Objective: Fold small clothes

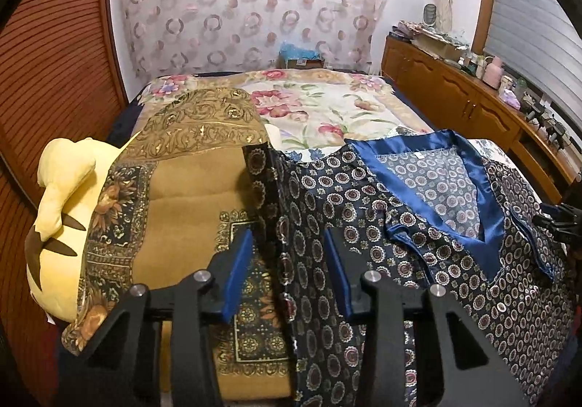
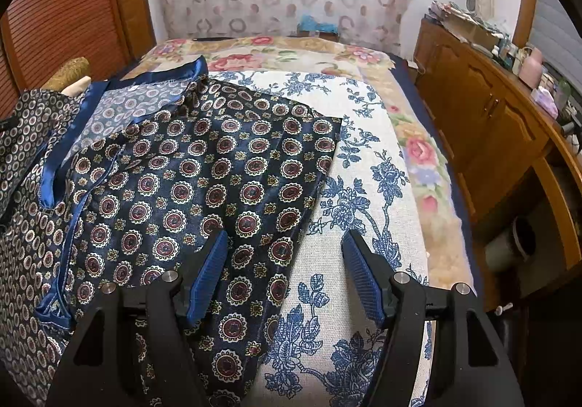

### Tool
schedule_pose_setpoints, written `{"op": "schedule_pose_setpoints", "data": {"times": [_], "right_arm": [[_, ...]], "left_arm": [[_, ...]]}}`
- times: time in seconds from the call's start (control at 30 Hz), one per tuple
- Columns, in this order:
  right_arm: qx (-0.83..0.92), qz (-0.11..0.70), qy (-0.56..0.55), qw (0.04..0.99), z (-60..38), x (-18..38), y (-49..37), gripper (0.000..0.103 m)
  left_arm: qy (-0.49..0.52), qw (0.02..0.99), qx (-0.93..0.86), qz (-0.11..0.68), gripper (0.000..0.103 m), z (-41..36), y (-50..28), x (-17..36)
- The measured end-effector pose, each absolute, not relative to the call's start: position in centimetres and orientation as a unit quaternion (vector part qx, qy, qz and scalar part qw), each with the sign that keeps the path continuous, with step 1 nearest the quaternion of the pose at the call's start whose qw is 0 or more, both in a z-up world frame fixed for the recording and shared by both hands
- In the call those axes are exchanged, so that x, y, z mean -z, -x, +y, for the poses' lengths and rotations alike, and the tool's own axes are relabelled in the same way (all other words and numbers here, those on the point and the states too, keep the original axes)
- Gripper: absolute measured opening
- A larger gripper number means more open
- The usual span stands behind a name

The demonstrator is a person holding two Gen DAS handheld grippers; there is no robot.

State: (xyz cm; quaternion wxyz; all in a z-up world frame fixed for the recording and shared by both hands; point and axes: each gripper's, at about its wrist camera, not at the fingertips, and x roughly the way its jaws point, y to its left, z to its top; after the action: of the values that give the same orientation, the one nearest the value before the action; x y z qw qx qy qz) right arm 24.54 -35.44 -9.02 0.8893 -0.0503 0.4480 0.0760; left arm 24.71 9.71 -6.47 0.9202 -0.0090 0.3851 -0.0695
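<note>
Clearly the navy satin top printed with round medallions and trimmed in plain blue [image 1: 418,225] lies spread on the bed [image 2: 363,138], its long axis running from the near edge away toward the blue V-neck at the far end. The left gripper [image 1: 287,276] hovers with its jaws wide apart, empty, straddling the garment's left edge, which stands up in a loose ridge between the blue pads. The right gripper [image 2: 283,272] is likewise wide and empty; its left pad is over the cloth while its right pad is over the blue-and-white floral sheet [image 2: 363,188], so the garment's right edge passes between them. Each gripper looks about equally near its own side.

Only the left view shows the yellow plush toy [image 1: 62,203] and ochre patterned blanket [image 1: 189,196] beside the top; only the right view shows the right sleeve lying flat.
</note>
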Motion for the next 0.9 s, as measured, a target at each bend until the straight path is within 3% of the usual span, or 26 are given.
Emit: {"op": "schedule_pose_setpoints", "data": {"times": [0.03, 0.07, 0.1, 0.13, 0.3, 0.63, 0.77, 0.83, 0.87, 0.9], "right_arm": [[-0.076, 0.448, 0.050, 0.889, -35.4, 9.0, -24.5, 0.068], [-0.076, 0.448, 0.050, 0.889, -35.4, 9.0, -24.5, 0.068], [-0.076, 0.448, 0.050, 0.889, -35.4, 9.0, -24.5, 0.068], [-0.076, 0.448, 0.051, 0.889, -35.4, 9.0, -24.5, 0.068], [-0.076, 0.448, 0.050, 0.889, -35.4, 9.0, -24.6, 0.068], [-0.088, 0.466, 0.038, 0.880, -35.4, 8.8, -27.7, 0.067], [-0.095, 0.471, 0.041, 0.876, -35.2, 8.8, -29.1, 0.054], [-0.109, 0.474, 0.042, 0.873, -34.6, 8.6, -29.5, 0.037], [-0.120, 0.477, 0.039, 0.870, -34.4, 8.5, -29.6, 0.016], [-0.129, 0.480, 0.044, 0.867, -33.9, 8.4, -29.8, 0.007]], "left_arm": [[0.007, 0.920, 0.068, 0.385, 0.035, 9.7, -24.7, 6.5], [0.005, 0.920, 0.064, 0.386, 0.027, 9.6, -24.7, 6.6], [0.006, 0.921, 0.062, 0.385, 0.012, 9.6, -24.6, 6.5], [0.008, 0.921, 0.065, 0.385, 0.006, 9.5, -24.6, 6.4], [0.003, 0.922, 0.089, 0.376, 0.001, 8.2, -23.6, 5.6], [-0.013, 0.929, 0.092, 0.358, 0.001, 7.1, -23.0, 3.9], [-0.006, 0.931, 0.087, 0.355, 0.001, 7.9, -23.2, 3.9], [-0.006, 0.931, 0.084, 0.355, 0.001, 8.2, -23.3, 4.0], [-0.004, 0.931, 0.083, 0.355, 0.001, 8.2, -23.5, 4.0], [-0.001, 0.931, 0.082, 0.357, 0.001, 8.4, -23.7, 4.1]]}}
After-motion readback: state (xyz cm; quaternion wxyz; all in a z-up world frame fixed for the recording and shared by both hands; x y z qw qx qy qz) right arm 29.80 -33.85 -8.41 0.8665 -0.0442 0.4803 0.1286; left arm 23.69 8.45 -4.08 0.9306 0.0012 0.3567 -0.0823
